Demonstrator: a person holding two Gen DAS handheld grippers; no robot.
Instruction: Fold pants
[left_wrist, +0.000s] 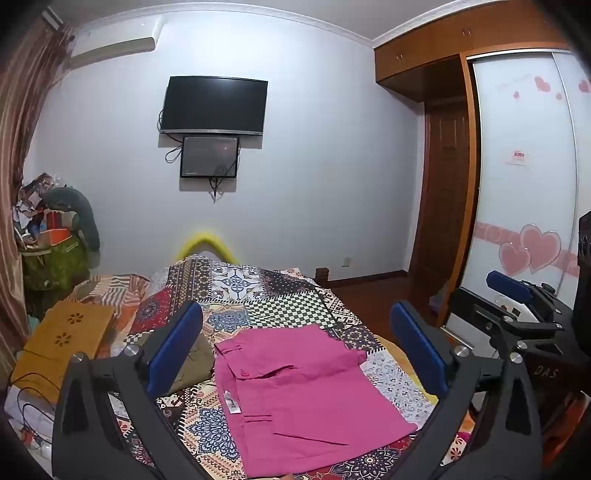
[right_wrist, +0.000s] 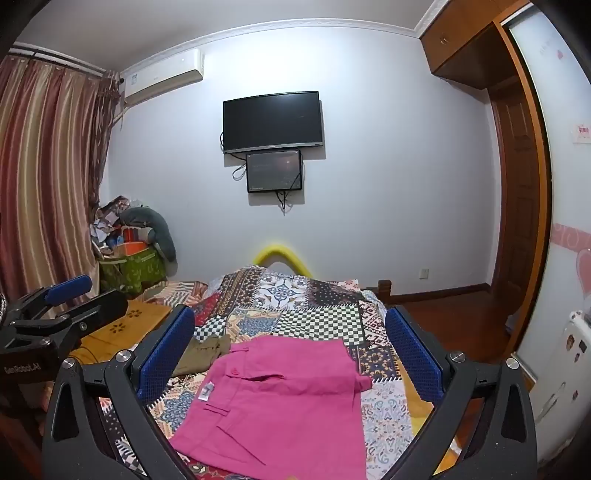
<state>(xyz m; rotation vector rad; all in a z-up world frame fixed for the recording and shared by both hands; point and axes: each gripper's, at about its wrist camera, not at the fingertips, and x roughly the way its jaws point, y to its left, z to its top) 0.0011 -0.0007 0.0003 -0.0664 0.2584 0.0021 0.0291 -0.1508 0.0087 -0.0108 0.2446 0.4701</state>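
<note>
Both tongs, the left gripper (left_wrist: 295, 350) and right gripper (right_wrist: 291, 350), hover wide apart and empty above the pink pants (left_wrist: 295, 398), folded compactly at lower centre on the patchwork bedspread (left_wrist: 280, 295), likely finished.
</note>
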